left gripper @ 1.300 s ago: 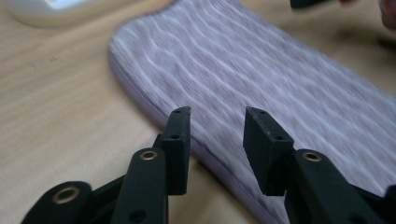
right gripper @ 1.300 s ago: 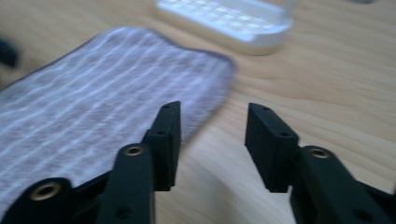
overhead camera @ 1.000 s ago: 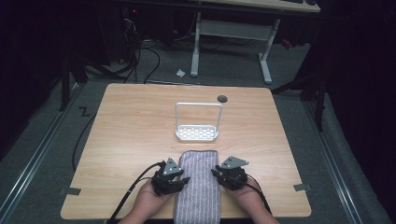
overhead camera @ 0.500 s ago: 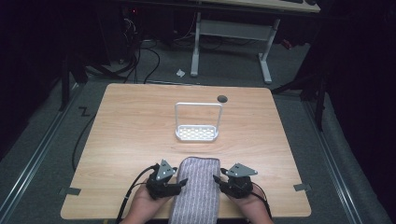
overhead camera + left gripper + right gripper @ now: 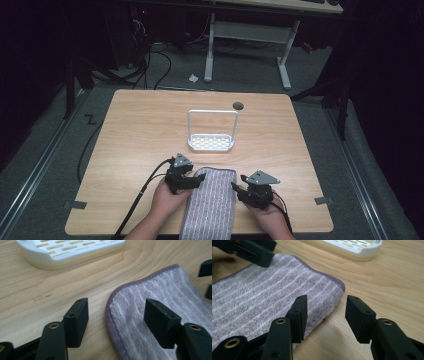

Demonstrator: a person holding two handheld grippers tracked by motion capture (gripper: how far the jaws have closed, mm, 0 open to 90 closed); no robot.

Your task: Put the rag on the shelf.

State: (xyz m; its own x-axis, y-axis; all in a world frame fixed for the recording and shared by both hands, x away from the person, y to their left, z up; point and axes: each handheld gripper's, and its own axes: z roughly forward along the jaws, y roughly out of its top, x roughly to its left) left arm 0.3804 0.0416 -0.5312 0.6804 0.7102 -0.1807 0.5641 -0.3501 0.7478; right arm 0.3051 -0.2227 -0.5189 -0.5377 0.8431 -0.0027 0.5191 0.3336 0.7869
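Towel (image 5: 210, 205) lies folded lengthwise at the near edge of the table (image 5: 140, 125), between your two hands, its far end short of the white slotted rack (image 5: 211, 142). Over the last second you have drawn both grippers back toward yourself, and the towel has come with them, now hanging a little over the near edge. Your left gripper (image 5: 117, 315) stands with jaws wide apart, straddling the towel's far left corner and its purple hem, gripping nothing. Your right gripper (image 5: 325, 315) is likewise spread, one jaw over the pile, the other over bare wood, astride the far right corner. You look set to pinch both corners; neither is caught yet, so close squarely on the hem.
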